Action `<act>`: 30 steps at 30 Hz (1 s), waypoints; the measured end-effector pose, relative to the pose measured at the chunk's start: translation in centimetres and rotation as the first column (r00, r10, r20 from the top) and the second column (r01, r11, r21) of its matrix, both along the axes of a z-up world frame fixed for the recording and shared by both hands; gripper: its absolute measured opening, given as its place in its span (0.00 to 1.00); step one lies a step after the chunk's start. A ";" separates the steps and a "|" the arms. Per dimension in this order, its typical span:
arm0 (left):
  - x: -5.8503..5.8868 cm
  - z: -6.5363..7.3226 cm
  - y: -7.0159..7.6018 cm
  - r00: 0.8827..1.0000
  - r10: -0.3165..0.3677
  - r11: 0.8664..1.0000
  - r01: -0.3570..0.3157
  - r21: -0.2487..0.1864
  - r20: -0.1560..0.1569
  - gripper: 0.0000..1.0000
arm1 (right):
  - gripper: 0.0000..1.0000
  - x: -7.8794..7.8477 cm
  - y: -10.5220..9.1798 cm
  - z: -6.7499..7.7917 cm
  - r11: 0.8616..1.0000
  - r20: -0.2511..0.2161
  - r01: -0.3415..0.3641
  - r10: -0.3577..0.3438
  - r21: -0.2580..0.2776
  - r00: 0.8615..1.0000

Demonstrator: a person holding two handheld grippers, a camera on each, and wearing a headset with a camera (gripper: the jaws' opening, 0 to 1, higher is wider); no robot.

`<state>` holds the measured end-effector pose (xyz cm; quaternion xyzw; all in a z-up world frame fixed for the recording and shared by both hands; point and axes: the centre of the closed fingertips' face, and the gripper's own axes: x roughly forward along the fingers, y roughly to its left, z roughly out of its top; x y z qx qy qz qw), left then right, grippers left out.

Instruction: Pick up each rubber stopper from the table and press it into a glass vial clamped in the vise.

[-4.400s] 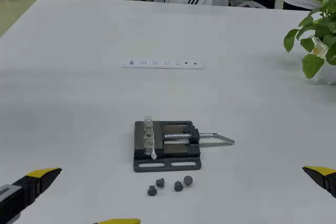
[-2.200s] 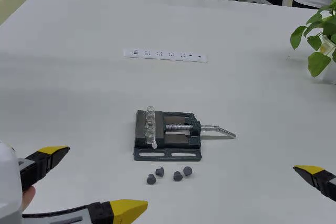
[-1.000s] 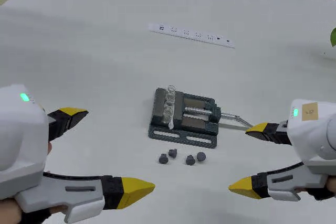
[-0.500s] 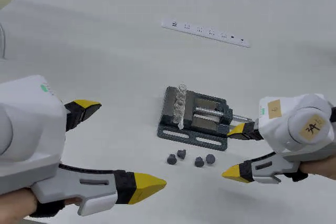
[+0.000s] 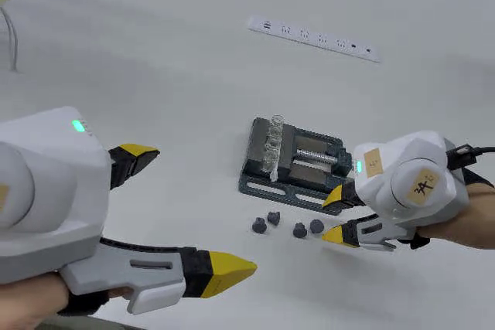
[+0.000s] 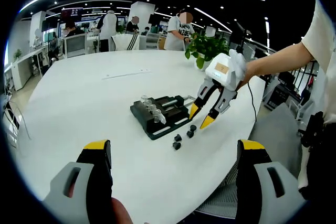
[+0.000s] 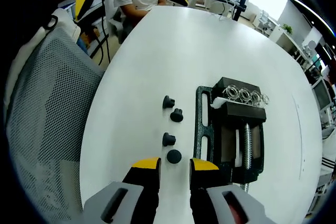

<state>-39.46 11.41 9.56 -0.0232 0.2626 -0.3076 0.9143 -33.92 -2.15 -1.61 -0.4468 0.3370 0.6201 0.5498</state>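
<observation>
Rubber stoppers [image 5: 273, 218], all four, lie on the table [image 5: 155, 52] just in front of the vise [image 5: 298, 168]. None looks pushed into the glass vials [image 5: 271, 141] yet, so all the work is left. Your right gripper [image 5: 330, 218] hangs beside the nearest stopper, jaws a little apart. Your left gripper [image 5: 199, 210] is spread wide, holding nothing.

On right gripper [image 5: 331, 220], two yellow stickers [image 5: 424, 188]; markings unreadable.
</observation>
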 end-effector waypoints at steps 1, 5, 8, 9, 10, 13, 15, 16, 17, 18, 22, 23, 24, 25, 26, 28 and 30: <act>0.0 0.0 0.0 1.000 0.002 1.000 -0.002 -0.001 -0.001 0.99 | 0.18 -0.1 0.0 0.0 1.000 0.001 -0.010 0.010 -0.003 1.000; -0.1 0.0 0.0 1.000 0.008 1.000 -0.008 -0.011 -0.002 0.99 | 0.15 -0.1 0.0 -0.4 0.998 0.020 -0.054 0.055 -0.024 0.998; -0.2 -0.1 -0.2 1.000 0.007 1.000 -0.007 -0.012 -0.004 0.99 | 0.13 -0.2 0.2 -0.5 0.996 0.030 -0.083 0.084 -0.029 0.996; -0.2 -0.1 -0.2 1.000 0.007 1.000 -0.007 -0.012 -0.003 0.99 | 0.13 -0.2 0.2 -0.6 0.995 0.035 -0.093 0.094 -0.031 0.995; -0.3 -0.1 -0.2 1.000 0.007 1.000 -0.007 -0.012 -0.004 0.99 | 0.13 -0.2 0.2 -0.7 0.993 0.044 -0.111 0.113 -0.042 0.993; -0.3 -0.1 -0.2 1.000 0.003 1.000 -0.003 -0.013 -0.004 0.99 | 0.13 -0.1 0.0 -0.9 0.989 0.061 -0.134 0.138 -0.060 0.989; -0.4 -0.2 -0.2 1.000 0.002 1.000 -0.002 -0.013 -0.006 0.99 | 0.13 -0.1 -0.1 -1.0 0.988 0.062 -0.143 0.147 -0.067 0.987; -0.4 -0.2 -0.2 1.000 0.002 1.000 -0.002 -0.013 -0.006 0.99 | 0.12 -0.1 -0.1 -1.0 0.987 0.064 -0.144 0.149 -0.067 0.987; -0.4 -0.2 -0.2 1.000 0.002 1.000 -0.002 -0.014 -0.006 0.99 | 0.12 0.0 0.0 -1.0 0.987 0.065 -0.149 0.153 -0.066 0.986; -0.4 -0.3 -0.2 1.000 0.002 1.000 -0.002 -0.015 -0.006 0.99 | 0.12 0.0 0.0 -1.0 0.986 0.065 -0.150 0.154 -0.066 0.986; -0.5 -0.3 -0.3 1.000 0.004 1.000 -0.004 -0.021 -0.009 0.99 | 0.10 0.0 0.1 -0.9 0.986 0.060 -0.155 0.159 -0.067 0.986; -0.5 -0.4 -0.3 1.000 0.006 1.000 -0.006 -0.023 -0.010 0.99 | 0.10 0.0 0.2 -0.9 0.985 0.060 -0.156 0.160 -0.066 0.985; -0.5 -0.4 -0.3 1.000 0.006 1.000 -0.006 -0.024 -0.011 0.99 | 0.09 0.0 0.2 -0.9 0.985 0.060 -0.157 0.161 -0.066 0.985; -0.6 -0.4 -0.4 1.000 0.005 1.000 -0.006 -0.028 -0.013 0.99 | 0.08 -0.1 0.2 -0.8 0.986 0.052 -0.152 0.155 -0.061 0.987; -0.6 -0.5 -0.5 1.000 0.006 1.000 -0.006 -0.030 -0.014 0.99 | 0.08 -0.1 0.3 -0.8 0.988 0.049 -0.141 0.144 -0.055 0.988; -0.7 -0.4 -0.6 1.000 0.005 0.999 -0.005 -0.034 -0.016 0.99 | 0.07 -0.1 0.2 -0.7 0.988 0.050 -0.145 0.147 -0.056 0.988; -0.6 -0.4 -0.7 1.000 0.006 0.999 -0.006 -0.039 -0.015 0.99 | 0.08 -0.1 0.1 -0.8 0.988 0.047 -0.145 0.148 -0.060 0.988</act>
